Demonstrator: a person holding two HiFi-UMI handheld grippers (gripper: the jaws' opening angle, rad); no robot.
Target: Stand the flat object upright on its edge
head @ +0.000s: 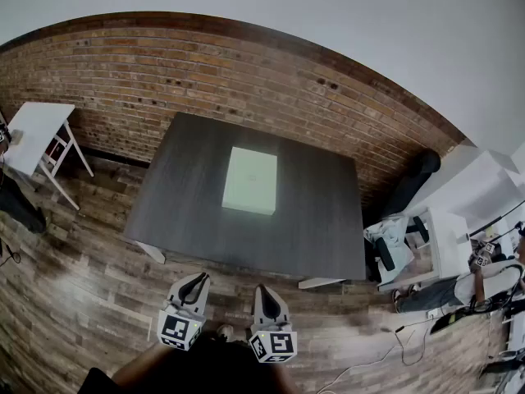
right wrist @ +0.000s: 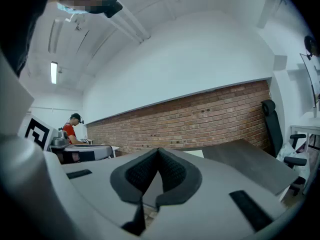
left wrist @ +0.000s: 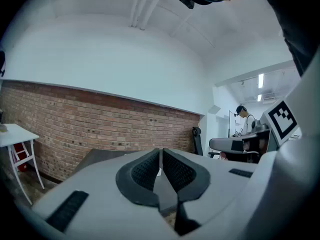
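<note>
A pale flat box (head: 249,180) lies flat near the middle of the dark grey table (head: 320,220). Both grippers hover side by side short of the table's near edge, over the wood floor. My left gripper (head: 197,280) is shut with nothing between its pads; in the left gripper view its jaws (left wrist: 160,156) meet at the tips. My right gripper (head: 262,290) is shut and empty too, its tips (right wrist: 158,153) touching. In the right gripper view a sliver of the box (right wrist: 195,153) shows past the jaws.
A brick wall (head: 271,80) runs behind the table. A white side table (head: 37,134) stands at the left. At the right are a black office chair (head: 410,189), white desks (head: 480,195), cables on the floor and a seated person (head: 484,281).
</note>
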